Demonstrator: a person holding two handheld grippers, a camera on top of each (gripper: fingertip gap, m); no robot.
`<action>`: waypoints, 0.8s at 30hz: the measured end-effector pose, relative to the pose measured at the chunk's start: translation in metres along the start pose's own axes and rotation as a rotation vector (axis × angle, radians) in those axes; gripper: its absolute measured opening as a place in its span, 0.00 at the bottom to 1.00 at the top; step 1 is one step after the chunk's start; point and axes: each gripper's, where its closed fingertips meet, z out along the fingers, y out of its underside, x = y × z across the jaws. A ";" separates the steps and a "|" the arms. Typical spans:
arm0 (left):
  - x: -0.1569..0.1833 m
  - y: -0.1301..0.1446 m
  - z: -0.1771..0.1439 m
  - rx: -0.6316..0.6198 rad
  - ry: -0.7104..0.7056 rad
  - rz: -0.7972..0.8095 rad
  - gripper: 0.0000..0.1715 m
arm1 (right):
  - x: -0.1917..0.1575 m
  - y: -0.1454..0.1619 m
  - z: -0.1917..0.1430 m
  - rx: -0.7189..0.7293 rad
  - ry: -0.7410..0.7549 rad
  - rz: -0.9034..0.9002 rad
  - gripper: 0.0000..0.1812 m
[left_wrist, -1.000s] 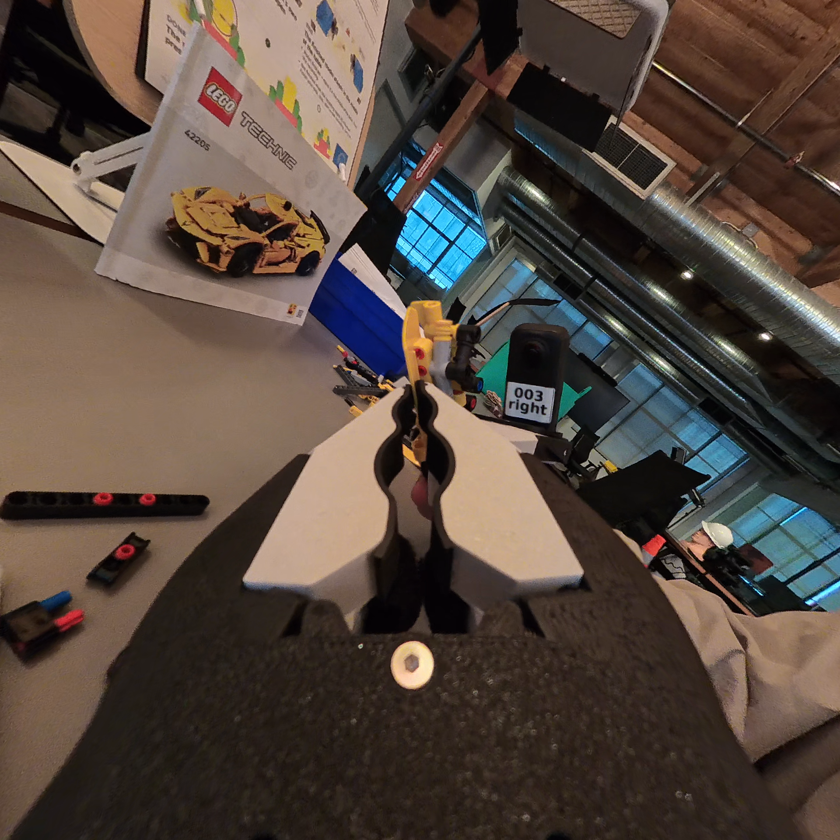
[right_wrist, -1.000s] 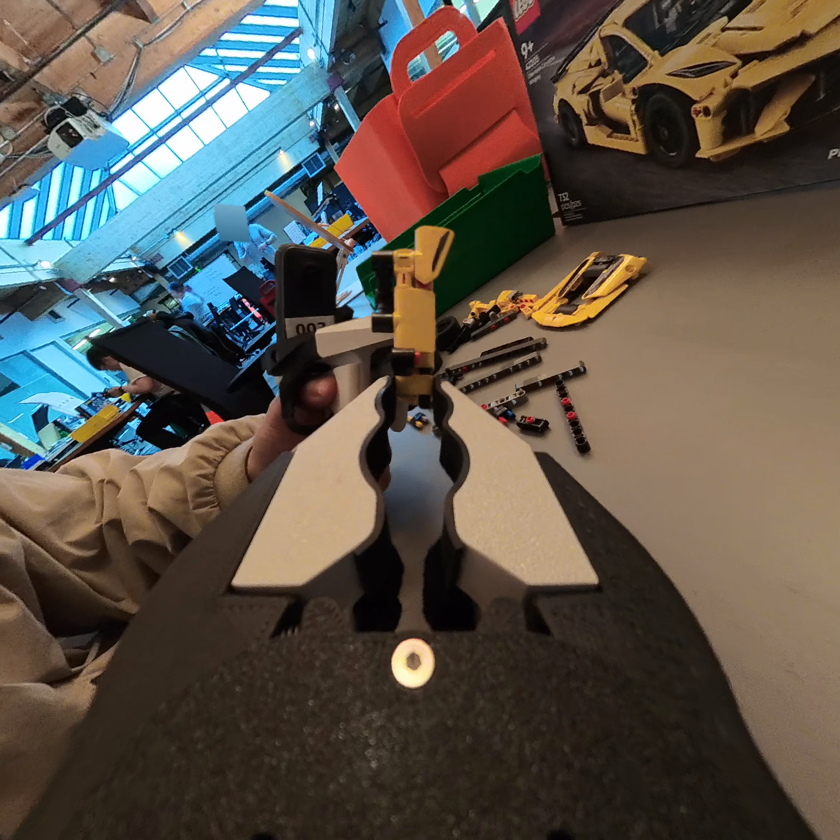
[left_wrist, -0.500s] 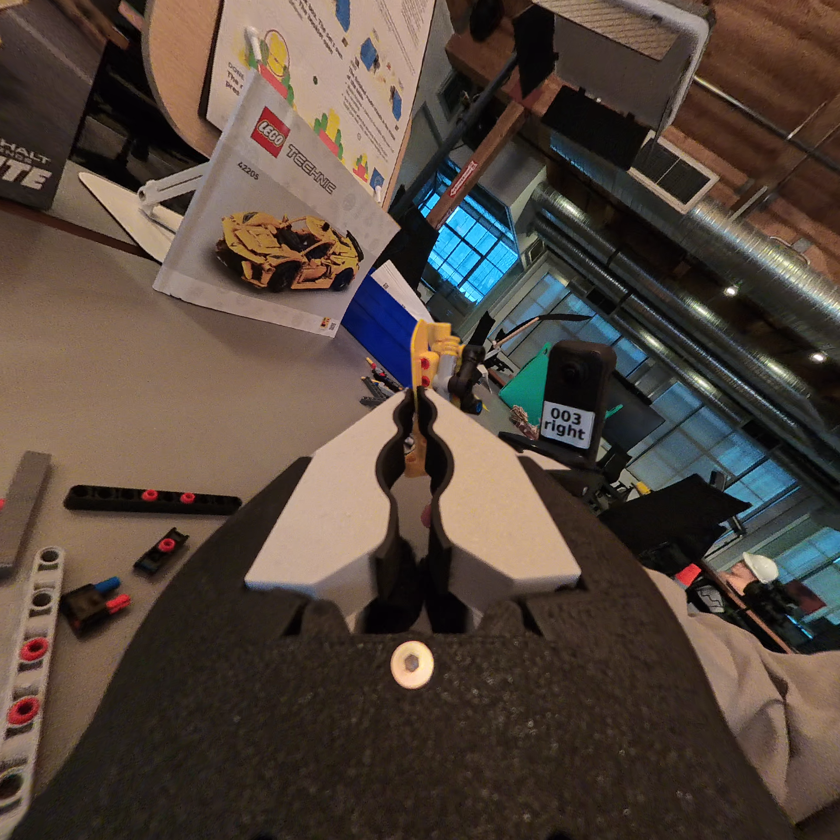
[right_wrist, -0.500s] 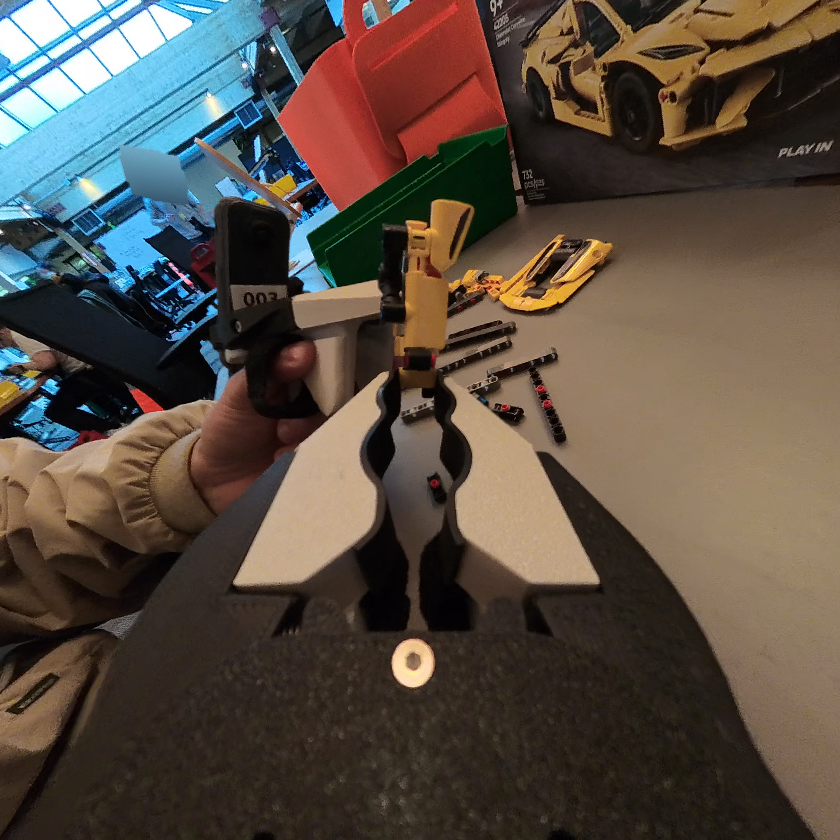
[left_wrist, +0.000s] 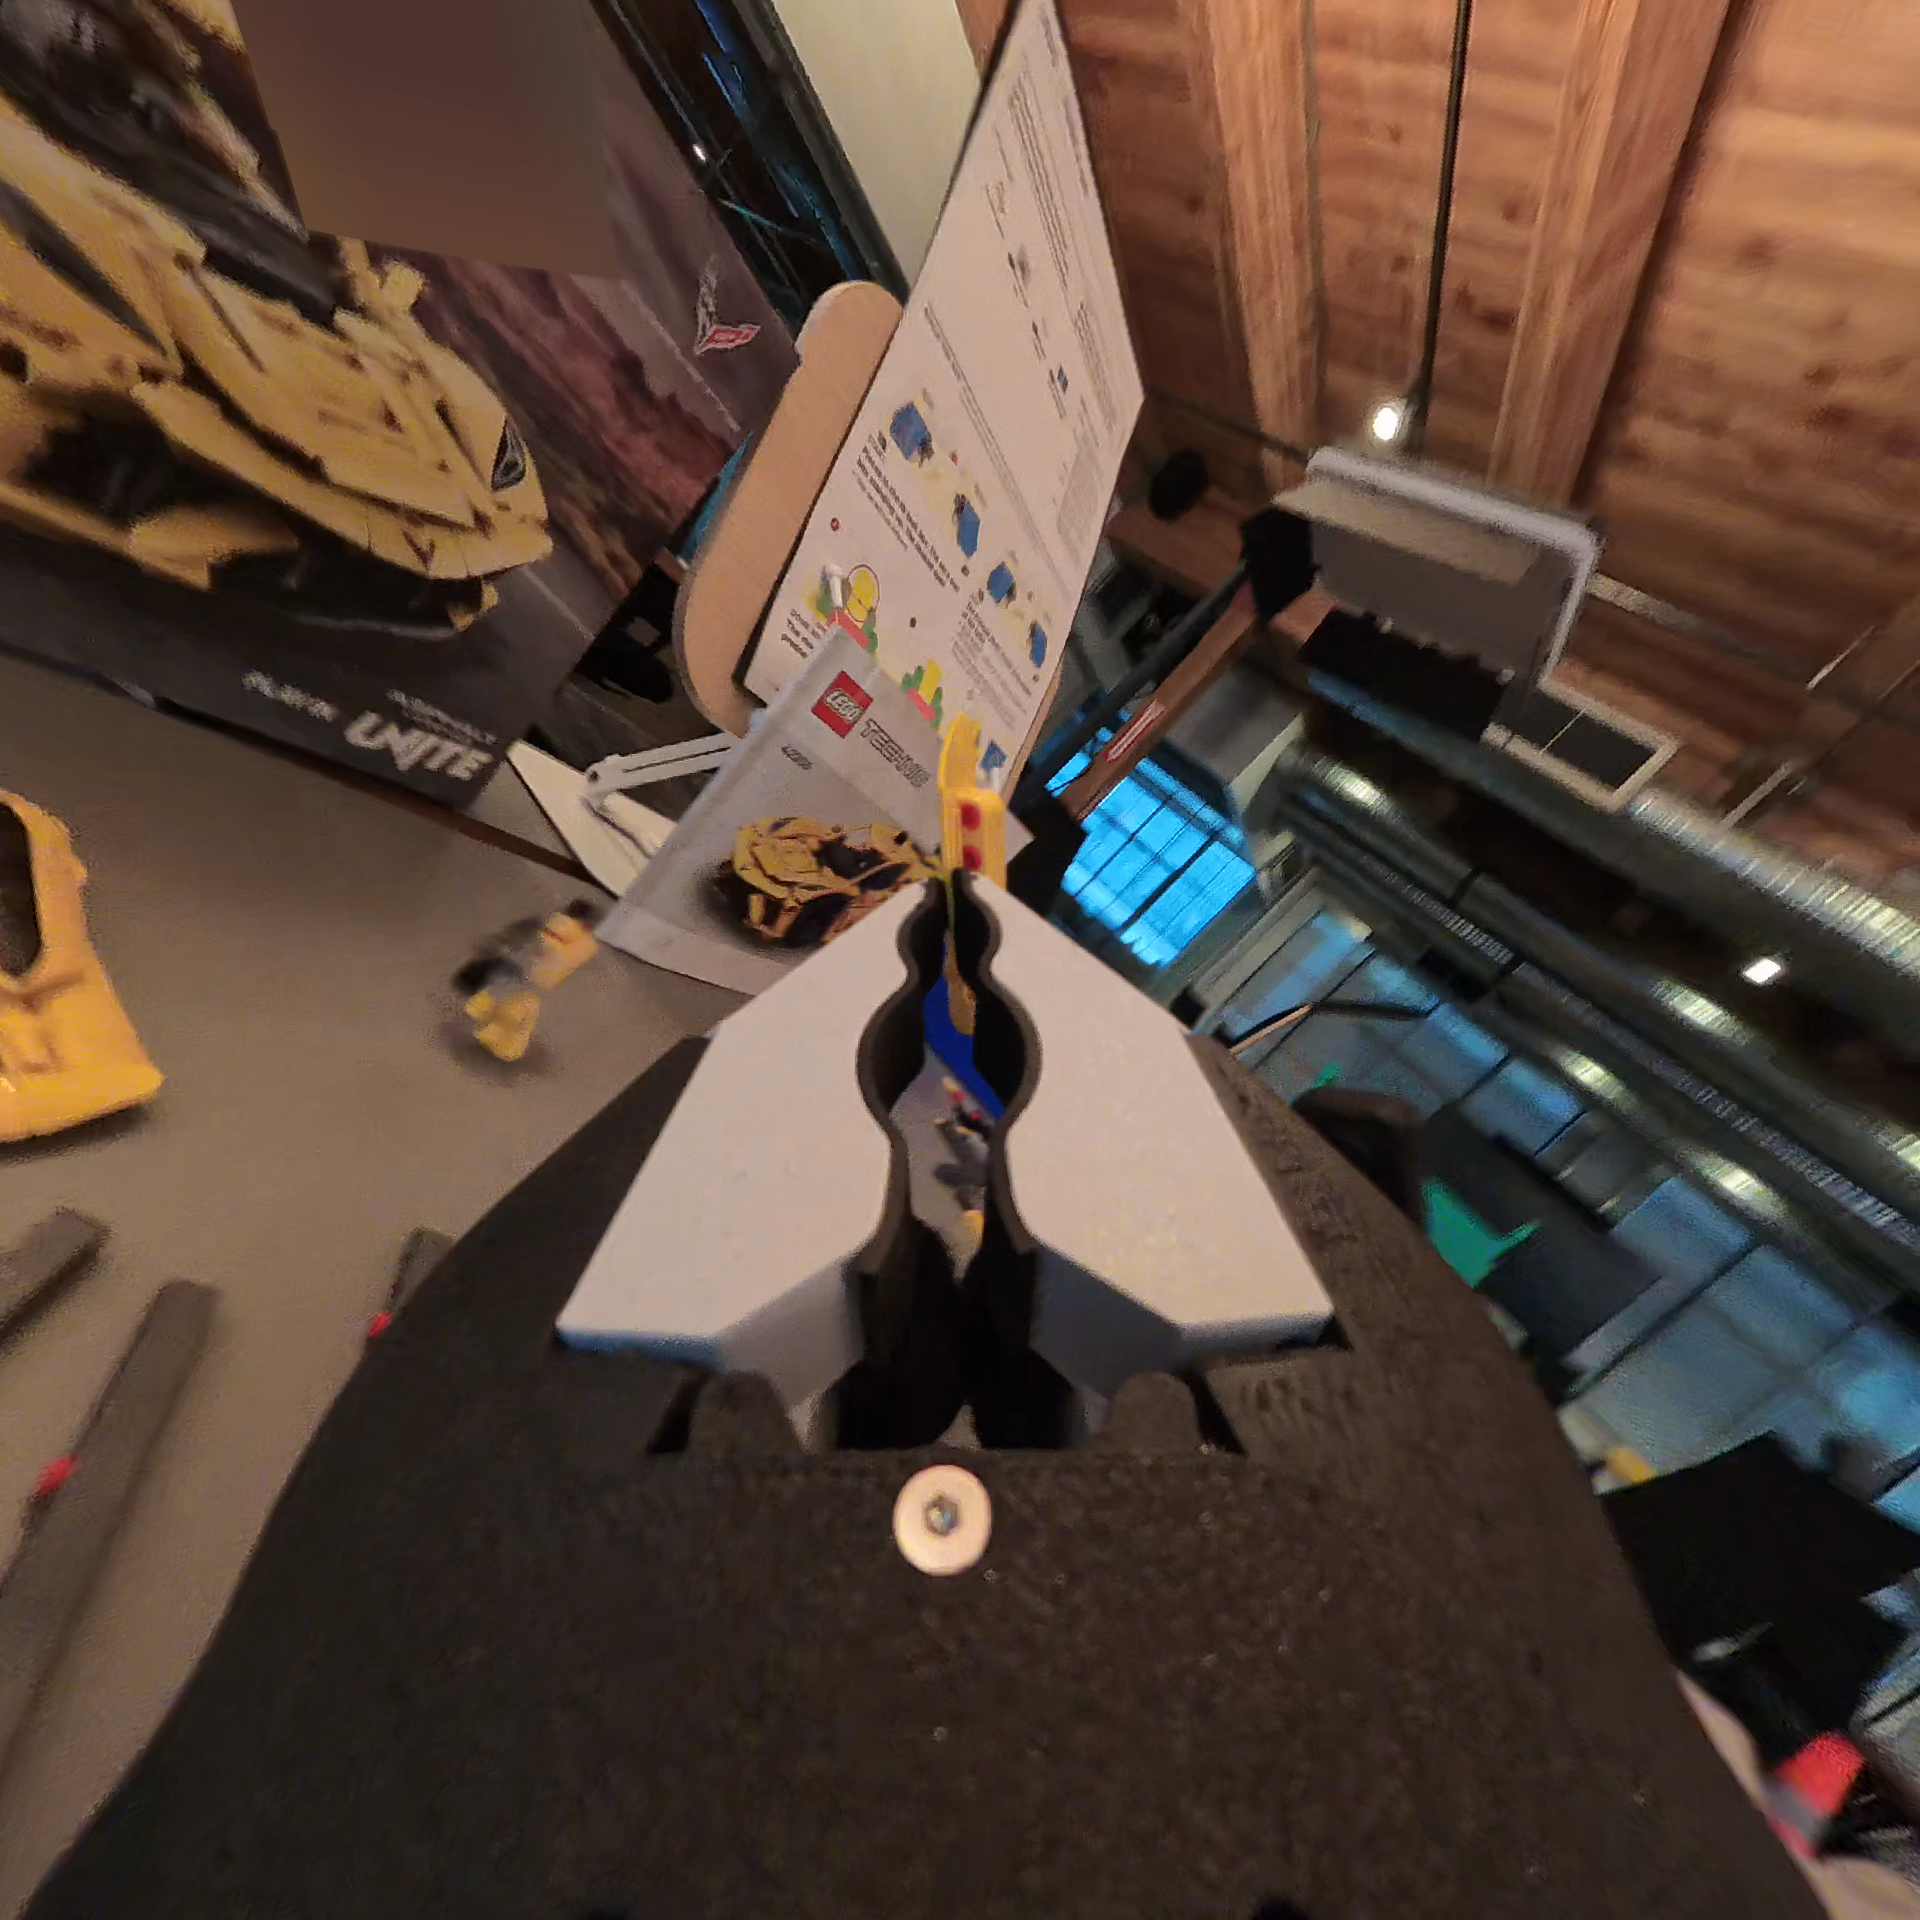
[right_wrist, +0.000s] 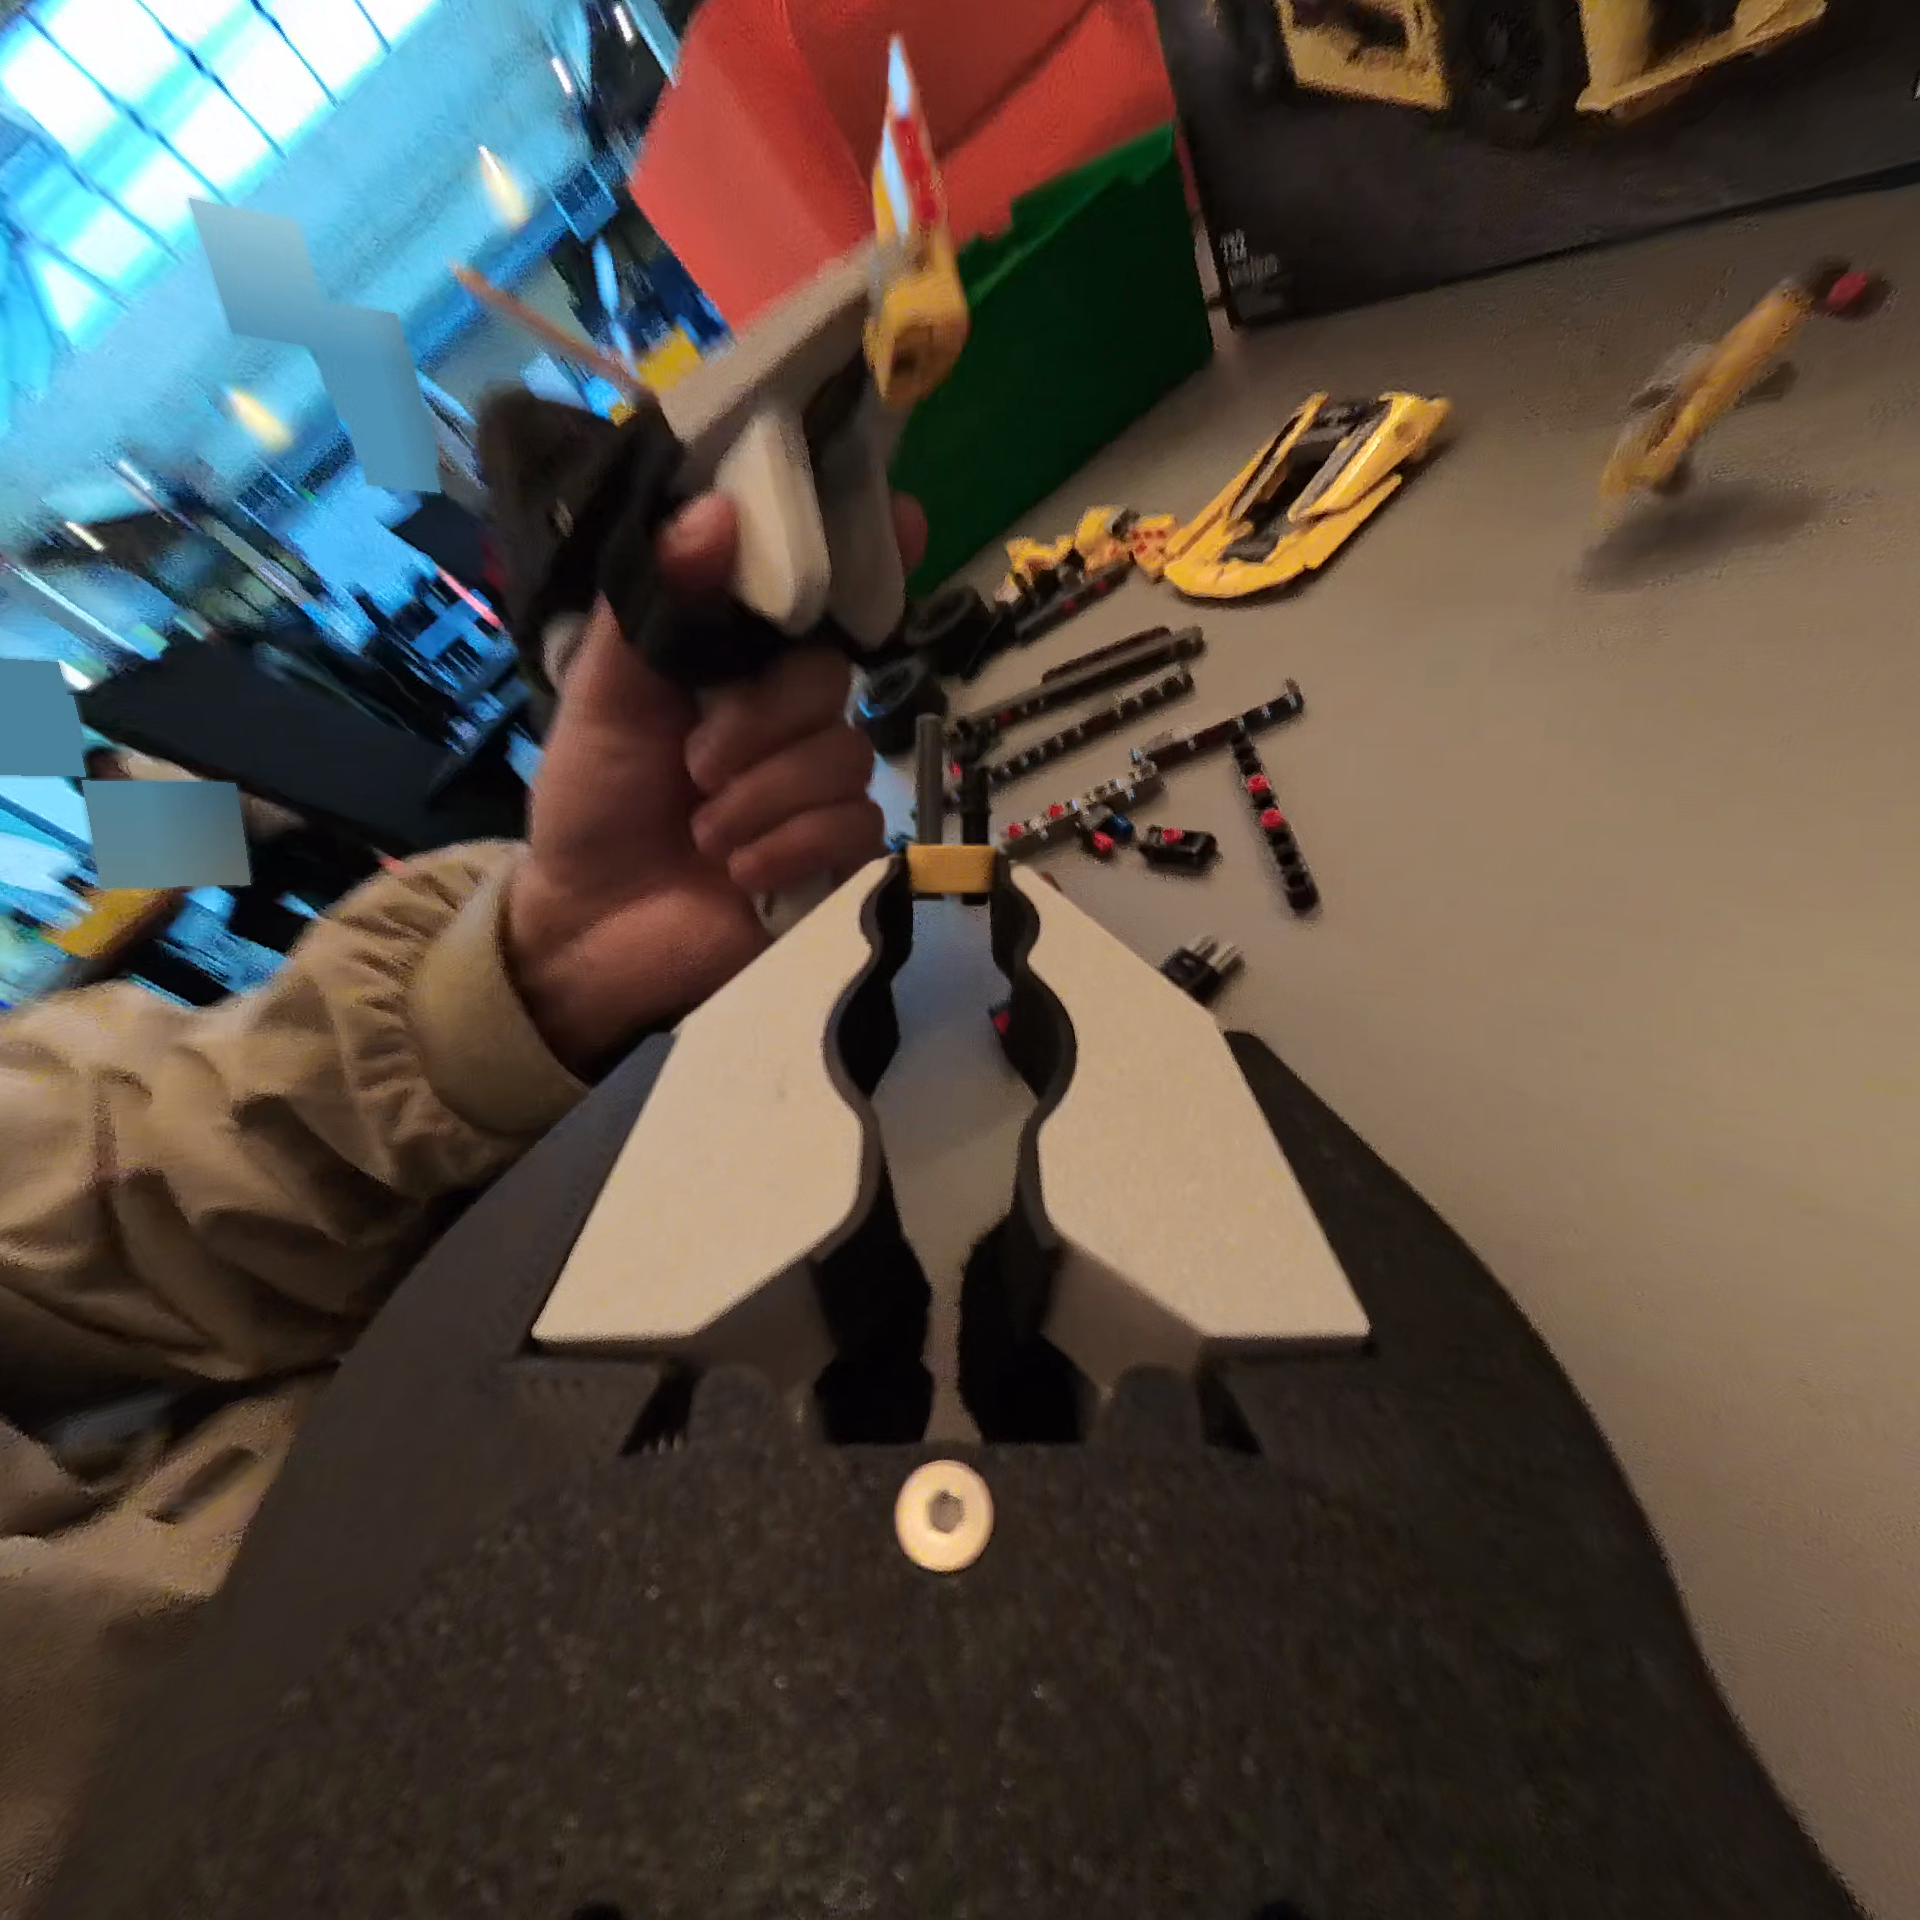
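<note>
My left gripper (left_wrist: 951, 899) is shut on a thin yellow brick piece with red pins (left_wrist: 968, 826) that sticks up past the fingertips. My right gripper (right_wrist: 948, 888) is shut on a small yellow block (right_wrist: 945, 869) with two dark axles (right_wrist: 928, 774) standing out of it. In the right wrist view a hand (right_wrist: 675, 790) holds the left gripper (right_wrist: 878, 275) up and to the left, its yellow piece (right_wrist: 914, 301) blurred. A loose yellow and black piece (right_wrist: 1704, 384) is blurred just above the grey table (right_wrist: 1558, 935); it also shows in the left wrist view (left_wrist: 520, 977).
Black beams with red pins (right_wrist: 1091, 717) and a yellow car panel (right_wrist: 1309, 499) lie on the table. A green bin (right_wrist: 1049, 312) and a red bag (right_wrist: 831, 156) stand behind. The left wrist view shows the set's box (left_wrist: 312, 468), a booklet (left_wrist: 790, 831) and a poster board (left_wrist: 987, 468).
The yellow assembly held between both grippers has come apart. The left gripper swung up and away with its piece, the right keeps the small block, and a yellow piece now shows blurred over the table.
</note>
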 end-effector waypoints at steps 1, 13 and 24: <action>0.003 0.000 0.001 -0.013 0.005 0.037 0.01 | 0.002 0.005 0.001 -0.033 0.035 -0.046 0.08; -0.006 -0.010 -0.022 -0.010 0.034 -0.079 0.01 | 0.020 -0.020 -0.027 0.075 0.055 -0.020 0.08; 0.036 0.035 -0.009 -0.240 0.186 0.029 0.01 | 0.010 -0.046 -0.076 0.188 0.315 -0.595 0.08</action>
